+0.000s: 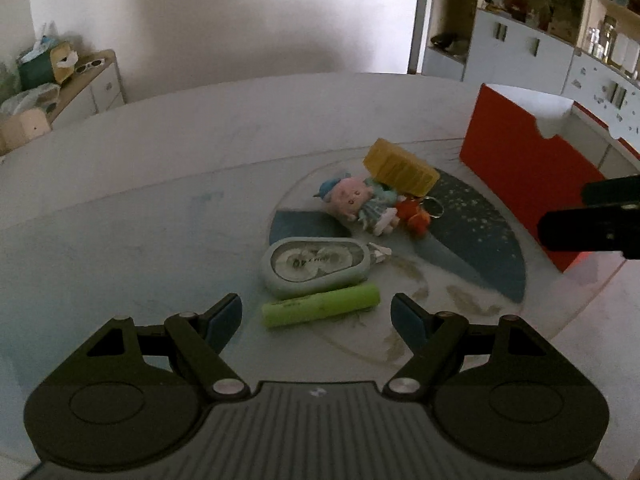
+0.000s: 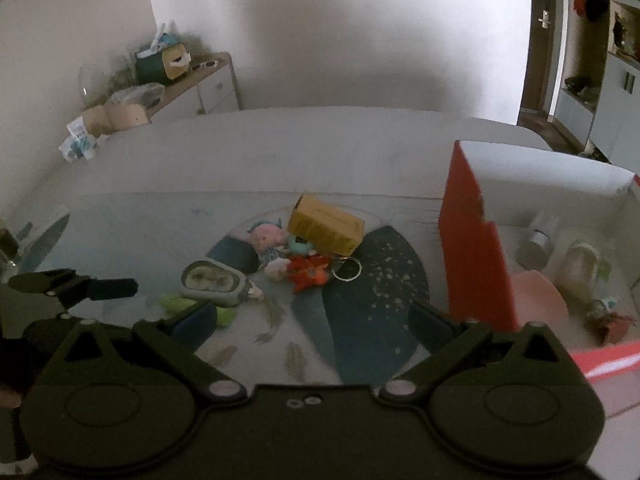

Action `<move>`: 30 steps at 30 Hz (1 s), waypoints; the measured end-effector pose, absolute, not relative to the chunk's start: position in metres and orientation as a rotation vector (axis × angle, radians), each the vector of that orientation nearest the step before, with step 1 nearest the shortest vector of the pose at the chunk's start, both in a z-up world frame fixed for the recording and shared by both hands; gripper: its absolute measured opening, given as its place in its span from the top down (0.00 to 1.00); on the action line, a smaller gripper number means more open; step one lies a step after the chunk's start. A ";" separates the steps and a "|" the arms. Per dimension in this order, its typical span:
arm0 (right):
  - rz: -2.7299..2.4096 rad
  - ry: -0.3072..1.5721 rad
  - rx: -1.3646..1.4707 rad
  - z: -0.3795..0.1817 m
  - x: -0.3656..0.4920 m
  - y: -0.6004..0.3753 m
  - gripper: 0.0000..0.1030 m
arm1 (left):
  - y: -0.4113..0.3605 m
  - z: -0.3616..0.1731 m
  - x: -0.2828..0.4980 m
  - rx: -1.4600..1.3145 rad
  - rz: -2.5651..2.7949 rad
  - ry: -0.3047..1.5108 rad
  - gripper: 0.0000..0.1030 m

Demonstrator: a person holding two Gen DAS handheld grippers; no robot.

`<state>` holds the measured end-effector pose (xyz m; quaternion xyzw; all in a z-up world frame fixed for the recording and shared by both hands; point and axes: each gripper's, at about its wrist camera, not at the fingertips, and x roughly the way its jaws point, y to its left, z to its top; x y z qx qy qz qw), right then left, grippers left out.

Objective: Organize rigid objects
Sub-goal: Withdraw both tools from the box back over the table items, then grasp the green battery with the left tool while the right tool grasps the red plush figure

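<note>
Fingers of both the left gripper (image 1: 318, 314) and right gripper (image 2: 312, 322) spread apart, empty, above a lime-green cylindrical marker (image 1: 320, 306) beside a pale-green oval correction-tape dispenser (image 1: 314, 266) on the tabletop (image 1: 140, 220).

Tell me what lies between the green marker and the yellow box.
In the left wrist view, going from the green marker toward the yellow box: first the correction tape dispenser, touching the marker, then the pink-faced doll, leaning against the box.
</note>
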<state>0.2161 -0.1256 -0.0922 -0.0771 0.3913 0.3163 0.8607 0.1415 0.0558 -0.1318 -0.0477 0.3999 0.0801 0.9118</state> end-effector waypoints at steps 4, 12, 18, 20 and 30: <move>0.670 0.848 -0.183 -0.104 0.227 -0.116 0.04 | 0.059 -0.142 0.145 -0.120 0.202 0.835 0.21; 0.706 0.888 -0.212 -0.118 0.241 -0.101 0.06 | 0.064 -0.154 0.155 -0.196 0.200 0.856 0.21; 0.706 0.910 -0.227 -0.130 0.254 -0.092 0.09 | 0.059 -0.159 0.166 -0.206 0.193 0.872 0.21; 0.702 0.916 -0.235 -0.135 0.259 -0.087 0.12 | 0.058 -0.161 0.168 -0.209 0.202 0.876 0.21; 0.683 0.926 -0.283 -0.155 0.276 -0.073 0.40 | 0.051 -0.166 0.172 -0.152 0.235 0.856 0.21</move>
